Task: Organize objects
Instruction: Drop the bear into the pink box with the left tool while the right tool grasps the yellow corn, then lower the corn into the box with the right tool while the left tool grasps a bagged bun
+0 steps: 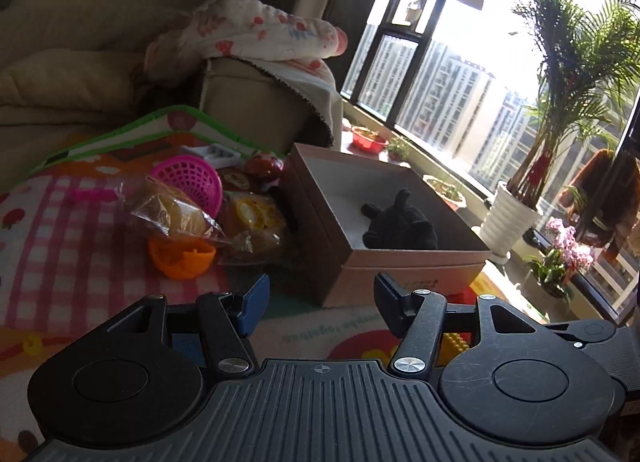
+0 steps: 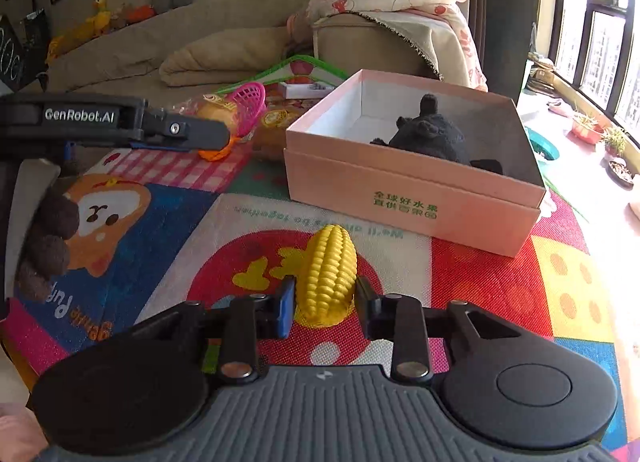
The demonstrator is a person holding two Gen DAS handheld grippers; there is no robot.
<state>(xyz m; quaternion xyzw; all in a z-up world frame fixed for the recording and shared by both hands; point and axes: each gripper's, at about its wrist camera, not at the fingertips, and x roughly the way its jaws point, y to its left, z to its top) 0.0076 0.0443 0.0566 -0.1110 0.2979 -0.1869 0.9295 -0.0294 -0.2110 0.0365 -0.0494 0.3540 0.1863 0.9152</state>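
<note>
**Left wrist, then right wrist: corn gripped, left claw empty**

Left wrist view: left gripper (image 1: pixel 320 302) stood about half open with nothing between its pads, above the play mat (image 1: pixel 72 230). Ahead sat the pink box (image 1: pixel 416 274) holding a black plush toy (image 1: pixel 400 222); bagged snacks (image 1: pixel 176 210) and a pink basket (image 1: pixel 192 178) lay left of it.

Right wrist view: right gripper (image 2: pixel 325 302) was closed on the toy corn (image 2: pixel 329 274), near the box's front wall (image 2: pixel 416 206).

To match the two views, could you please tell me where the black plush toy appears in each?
Left wrist: black plush toy right of centre, inside the pink box.
Right wrist: plush toy upper right of centre, in the same box.
Shared landmark: pink basket.
</note>
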